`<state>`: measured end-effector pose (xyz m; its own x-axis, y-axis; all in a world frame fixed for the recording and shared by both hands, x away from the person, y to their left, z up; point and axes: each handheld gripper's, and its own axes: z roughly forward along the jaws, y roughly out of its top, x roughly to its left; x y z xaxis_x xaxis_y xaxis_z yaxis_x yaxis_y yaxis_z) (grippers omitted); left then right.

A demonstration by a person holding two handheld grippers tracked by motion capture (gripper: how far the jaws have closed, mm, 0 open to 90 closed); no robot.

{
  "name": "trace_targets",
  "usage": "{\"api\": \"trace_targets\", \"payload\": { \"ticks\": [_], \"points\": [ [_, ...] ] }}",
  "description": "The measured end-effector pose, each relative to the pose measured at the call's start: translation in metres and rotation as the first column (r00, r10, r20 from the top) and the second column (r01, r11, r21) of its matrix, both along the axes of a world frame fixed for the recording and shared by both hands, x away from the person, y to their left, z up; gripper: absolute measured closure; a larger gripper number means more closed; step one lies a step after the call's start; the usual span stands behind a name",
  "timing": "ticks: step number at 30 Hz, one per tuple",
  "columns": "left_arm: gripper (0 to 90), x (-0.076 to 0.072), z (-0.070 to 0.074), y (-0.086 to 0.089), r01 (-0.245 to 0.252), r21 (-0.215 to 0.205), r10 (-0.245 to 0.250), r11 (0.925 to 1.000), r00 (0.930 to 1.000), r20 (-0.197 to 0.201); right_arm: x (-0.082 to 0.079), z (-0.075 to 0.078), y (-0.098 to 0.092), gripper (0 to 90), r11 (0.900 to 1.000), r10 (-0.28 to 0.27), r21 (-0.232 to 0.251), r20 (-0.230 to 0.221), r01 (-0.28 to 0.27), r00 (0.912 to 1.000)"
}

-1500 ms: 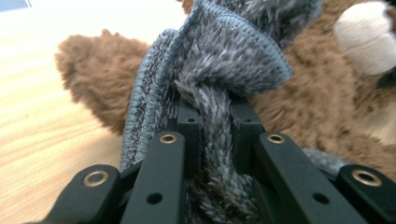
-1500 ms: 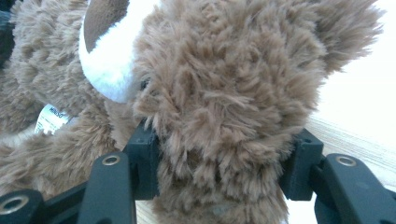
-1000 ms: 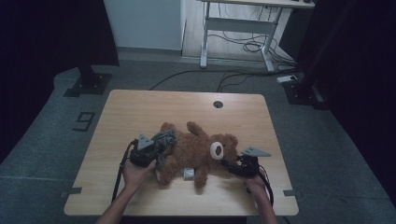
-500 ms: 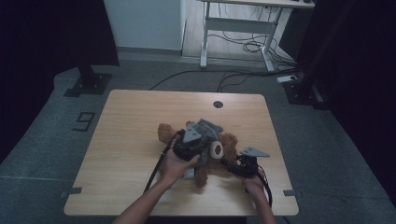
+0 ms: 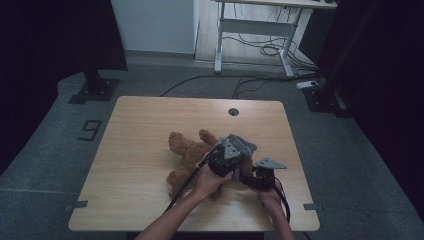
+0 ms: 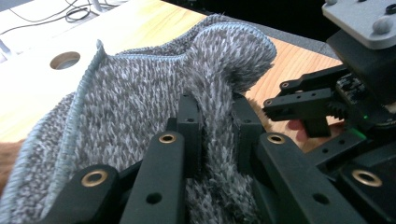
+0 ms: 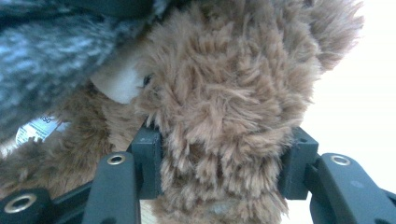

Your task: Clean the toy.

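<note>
Moved right since earlier: left gripper (image 5: 231, 156), jaws pinched tight on grey knit cloth (image 6: 140, 107), now over the teddy bear's (image 5: 187, 152) head. Right gripper (image 7: 219, 172) clamps that head, near right on desk (image 5: 140, 130).

A brown teddy (image 5: 187, 155) lies on the table (image 5: 140, 130). The left gripper (image 5: 231, 152) holds grey cloth (image 5: 245, 146) over its head. The right gripper (image 5: 246, 179) sits just beside it.
</note>
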<state>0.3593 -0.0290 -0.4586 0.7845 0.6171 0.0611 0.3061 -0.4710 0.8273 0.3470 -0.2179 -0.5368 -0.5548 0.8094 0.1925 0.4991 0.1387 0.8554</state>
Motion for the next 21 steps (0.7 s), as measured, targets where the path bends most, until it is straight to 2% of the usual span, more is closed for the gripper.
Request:
{"api": "trace_targets", "payload": {
  "ticks": [5, 8, 11, 16, 21],
  "points": [
    [77.6, -0.004, 0.001, 0.019, -0.036, -0.011, 0.036, 0.9993, 0.9989, 0.029, -0.001, -0.001, -0.001, 45.9, 1.000, 0.001, 0.004, -0.004, -0.001, 1.0000],
    [77.7, 0.001, -0.005, 0.039, -0.074, 0.001, 0.073, 0.9973, 0.9973, 0.009, 0.001, -0.002, -0.004, 45.9, 1.000, 0.005, 0.026, -0.013, -0.005, 0.9999],
    [77.9, 0.006, -0.012, 0.064, -0.095, -0.065, 0.092, 0.9934, 0.9948, -0.043, 0.001, -0.002, -0.004, 45.8, 1.000, 0.008, 0.023, -0.010, -0.008, 0.9999],
    [78.0, -0.003, -0.013, 0.095, -0.112, -0.121, 0.108, 0.9863, 0.9935, -0.034, 0.000, -0.002, -0.003, 45.7, 1.000, 0.013, 0.019, -0.008, -0.013, 0.9999],
    [78.0, -0.009, -0.012, 0.120, -0.141, -0.138, 0.139, 0.9803, 0.9900, -0.023, 0.000, -0.002, -0.003, 45.6, 1.000, 0.008, 0.022, -0.007, -0.008, 0.9999]
  ]
}}
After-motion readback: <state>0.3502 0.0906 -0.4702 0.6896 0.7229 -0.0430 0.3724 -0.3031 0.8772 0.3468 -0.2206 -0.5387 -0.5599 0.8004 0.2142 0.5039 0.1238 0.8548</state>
